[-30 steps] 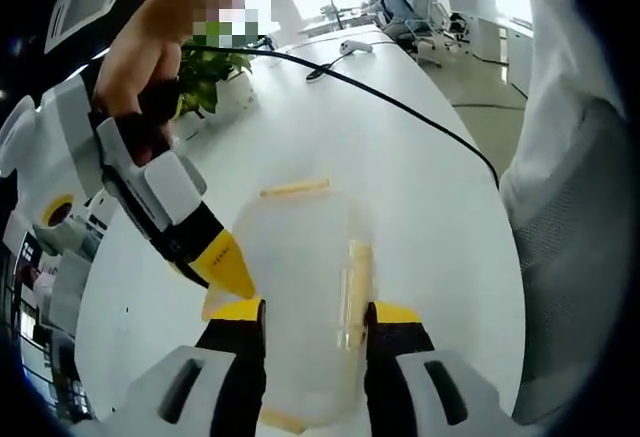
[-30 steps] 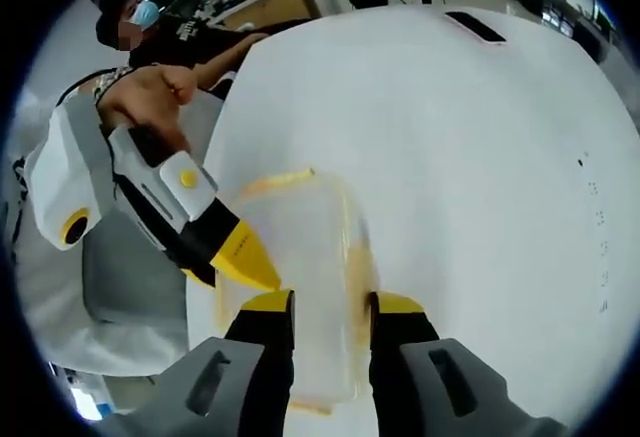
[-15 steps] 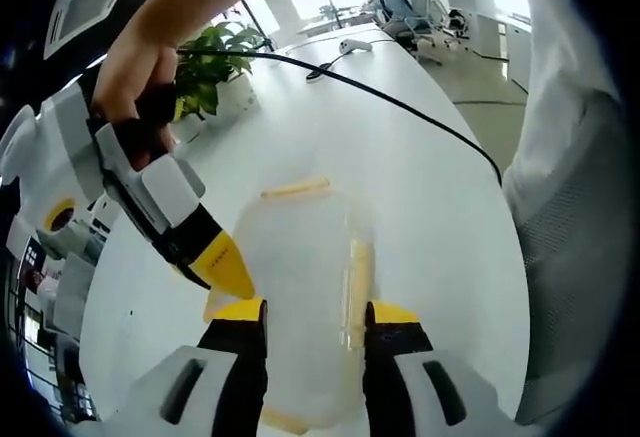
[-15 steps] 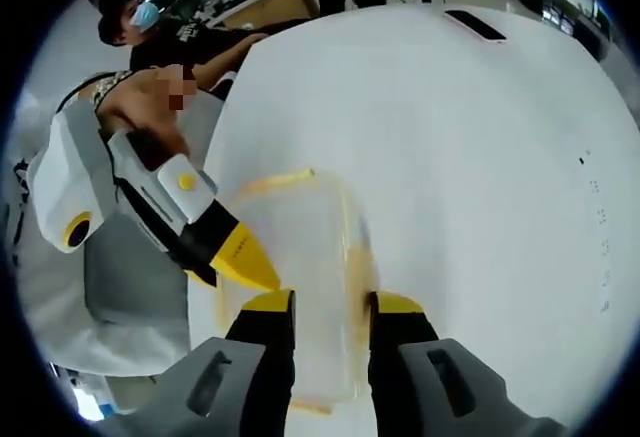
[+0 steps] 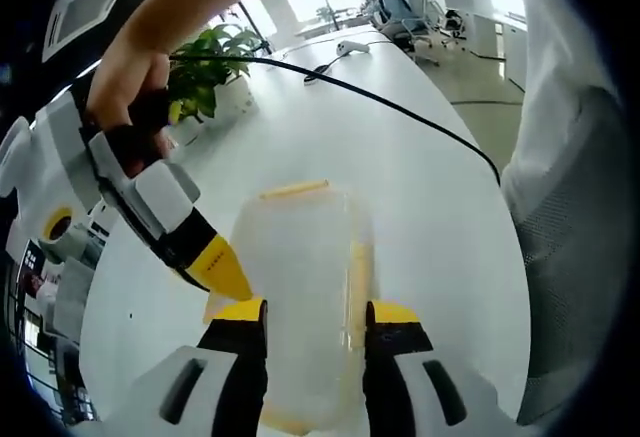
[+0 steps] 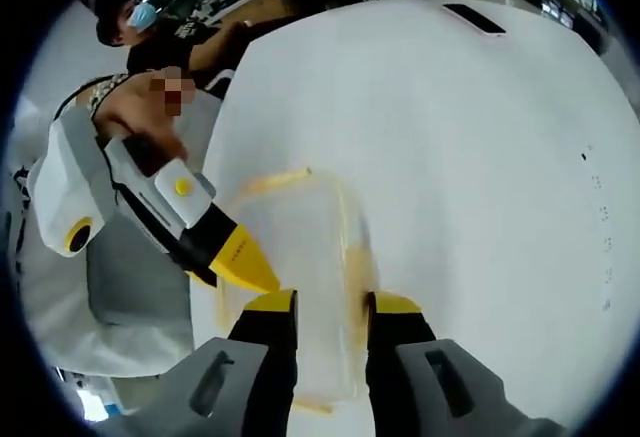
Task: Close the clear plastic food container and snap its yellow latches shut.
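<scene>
White desk (image 5: 420, 177) with black cable (image 5: 400, 107), potted plant (image 5: 205, 72) far end | clear container (image 5: 300, 287) on desk, long axis running away along the jaws, contents not discernible | yellow latches (image 5: 357, 282) on its edges | left claw (image 5: 315, 317) jaws apart astride its near end | right claw (image 6: 318, 307) apart, likewise | no legible writing

white table (image 5: 420, 187) carries all items. black cable (image 5: 400, 107) runs across its surface from the far end toward the right edge. potted green plant (image 5: 205, 72) stands at the far left of the table. white mouse-like device (image 5: 352, 47) lies near the cable's far end. person in a face mask (image 6: 160, 27) sits beyond the far left table edge. dark flat phone-like object (image 6: 472, 17) lies at the far right of the table
</scene>
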`<state>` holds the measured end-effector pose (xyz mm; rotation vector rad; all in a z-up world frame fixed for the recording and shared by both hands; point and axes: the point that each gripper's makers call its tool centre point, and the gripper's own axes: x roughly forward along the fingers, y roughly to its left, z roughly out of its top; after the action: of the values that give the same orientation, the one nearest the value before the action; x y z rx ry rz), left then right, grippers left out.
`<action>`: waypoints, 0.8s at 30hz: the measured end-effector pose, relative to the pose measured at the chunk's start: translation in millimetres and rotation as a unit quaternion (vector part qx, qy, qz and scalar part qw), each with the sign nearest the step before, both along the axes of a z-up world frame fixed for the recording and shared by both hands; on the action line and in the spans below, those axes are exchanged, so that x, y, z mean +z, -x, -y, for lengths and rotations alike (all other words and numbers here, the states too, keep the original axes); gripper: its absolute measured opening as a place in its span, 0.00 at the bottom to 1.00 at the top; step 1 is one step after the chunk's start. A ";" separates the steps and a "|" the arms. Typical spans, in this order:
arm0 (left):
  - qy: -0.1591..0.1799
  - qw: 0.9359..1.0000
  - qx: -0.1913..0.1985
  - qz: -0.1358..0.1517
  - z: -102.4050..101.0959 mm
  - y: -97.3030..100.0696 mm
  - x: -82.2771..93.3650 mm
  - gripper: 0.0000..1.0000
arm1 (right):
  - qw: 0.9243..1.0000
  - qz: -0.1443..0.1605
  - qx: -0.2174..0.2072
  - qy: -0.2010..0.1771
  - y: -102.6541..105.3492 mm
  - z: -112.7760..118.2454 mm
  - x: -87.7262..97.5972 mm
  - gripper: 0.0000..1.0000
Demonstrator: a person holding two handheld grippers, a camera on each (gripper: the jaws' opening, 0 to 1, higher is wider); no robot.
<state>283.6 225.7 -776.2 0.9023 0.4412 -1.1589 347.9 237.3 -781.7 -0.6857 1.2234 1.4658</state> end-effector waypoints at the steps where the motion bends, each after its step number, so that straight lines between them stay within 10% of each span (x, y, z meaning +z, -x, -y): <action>1: 0.000 1.000 -0.001 0.000 0.4 -0.4 -0.3 0.31 | 1.000 -0.001 0.002 0.000 0.7 0.5 -0.1 0.21; 24: 0.000 1.000 -0.008 0.004 2.8 -3.9 0.4 0.31 | 1.000 -0.007 0.004 -0.015 9.1 1.6 1.3 0.21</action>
<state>287.5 222.9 -775.8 0.9112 0.4276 -1.1706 338.8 235.7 -780.3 -0.6617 1.2076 1.4947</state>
